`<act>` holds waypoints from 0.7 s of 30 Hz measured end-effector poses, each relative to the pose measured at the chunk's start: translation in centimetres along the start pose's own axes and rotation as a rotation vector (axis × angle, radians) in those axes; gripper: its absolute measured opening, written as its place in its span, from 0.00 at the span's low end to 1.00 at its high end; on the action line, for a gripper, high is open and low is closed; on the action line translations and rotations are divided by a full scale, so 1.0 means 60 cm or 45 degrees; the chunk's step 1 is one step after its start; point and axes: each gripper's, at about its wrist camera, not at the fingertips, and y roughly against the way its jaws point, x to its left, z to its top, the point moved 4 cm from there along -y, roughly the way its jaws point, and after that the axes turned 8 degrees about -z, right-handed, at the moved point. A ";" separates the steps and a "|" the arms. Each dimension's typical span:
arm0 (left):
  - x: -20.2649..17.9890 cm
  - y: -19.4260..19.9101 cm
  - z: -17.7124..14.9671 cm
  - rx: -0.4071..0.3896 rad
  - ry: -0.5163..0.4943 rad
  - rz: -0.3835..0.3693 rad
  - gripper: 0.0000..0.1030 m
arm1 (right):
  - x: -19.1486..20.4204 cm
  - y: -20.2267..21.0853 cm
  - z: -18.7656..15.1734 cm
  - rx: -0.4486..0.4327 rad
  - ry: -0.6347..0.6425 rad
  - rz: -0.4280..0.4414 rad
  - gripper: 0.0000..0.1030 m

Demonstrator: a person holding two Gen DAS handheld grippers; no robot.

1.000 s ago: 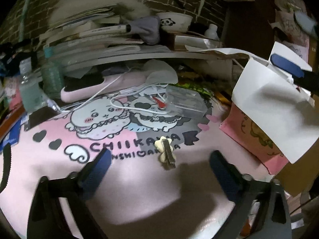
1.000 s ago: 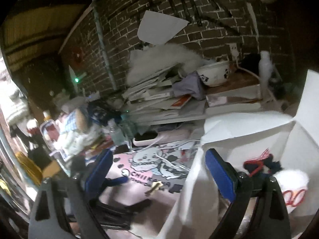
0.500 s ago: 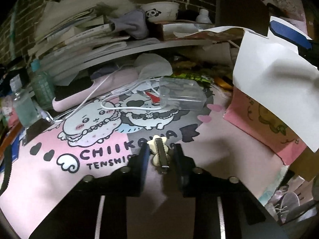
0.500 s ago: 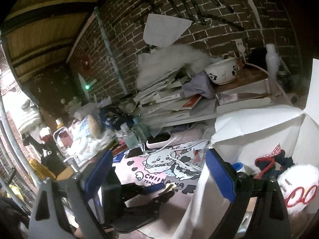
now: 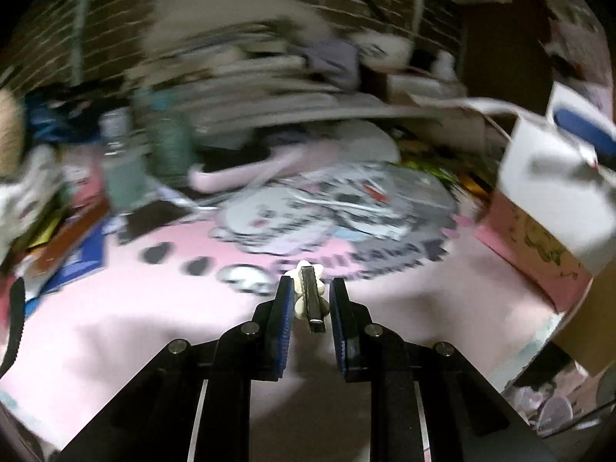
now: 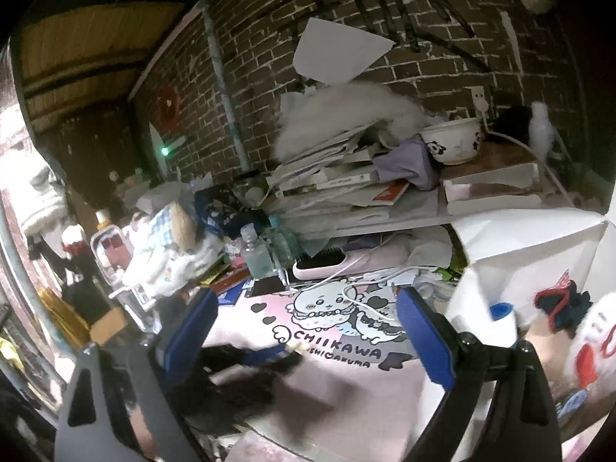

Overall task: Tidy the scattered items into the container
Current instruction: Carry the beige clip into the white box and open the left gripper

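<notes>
My left gripper (image 5: 310, 288) is shut on a cream flower-shaped hair clip (image 5: 311, 295) with a metal bar, held just above the pink Chiikawa desk mat (image 5: 154, 308). The white-flapped cardboard box (image 5: 546, 192), pink on its side, stands to the right. In the right wrist view my right gripper (image 6: 308, 331) is open and empty, hovering beside the box (image 6: 539, 254), which holds a dark bow (image 6: 562, 304) and a white plush (image 6: 600, 331). The left gripper (image 6: 277, 352) shows there as a dark blur over the mat.
A pink hairbrush (image 6: 331, 263), white cable (image 6: 369, 281) and clear bottles (image 6: 256, 254) lie at the mat's far edge. A shelf with stacked books (image 6: 346, 181) and a panda bowl (image 6: 452, 140) stands behind, against a brick wall. Clutter fills the left side.
My left gripper went from open to shut around the flower clip and has lifted it, swinging fast so the view blurs. The right gripper stays open by the box.
</notes>
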 end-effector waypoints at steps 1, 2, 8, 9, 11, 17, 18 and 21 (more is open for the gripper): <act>0.011 0.010 0.003 -0.009 0.007 0.015 0.13 | 0.008 -0.004 -0.006 0.003 0.011 -0.011 0.90; 0.021 0.021 0.008 -0.016 0.011 0.031 0.13 | 0.014 -0.009 -0.011 0.010 0.016 -0.015 0.90; 0.053 0.086 0.056 -0.082 0.013 0.069 0.13 | 0.039 -0.043 -0.052 0.045 0.028 -0.067 0.90; 0.052 0.096 0.067 -0.095 0.006 0.065 0.13 | 0.042 -0.049 -0.060 0.049 0.033 -0.079 0.90; 0.041 0.115 0.090 -0.126 -0.017 0.047 0.13 | 0.048 -0.064 -0.075 0.066 0.039 -0.096 0.90; -0.020 0.153 0.152 -0.202 -0.108 -0.086 0.13 | 0.050 -0.123 -0.110 0.143 0.062 -0.167 0.90; -0.036 0.158 0.164 -0.212 -0.129 -0.117 0.13 | 0.048 -0.135 -0.114 0.155 0.064 -0.187 0.90; -0.082 0.169 0.190 -0.234 -0.194 -0.189 0.13 | 0.040 -0.157 -0.121 0.177 0.074 -0.230 0.90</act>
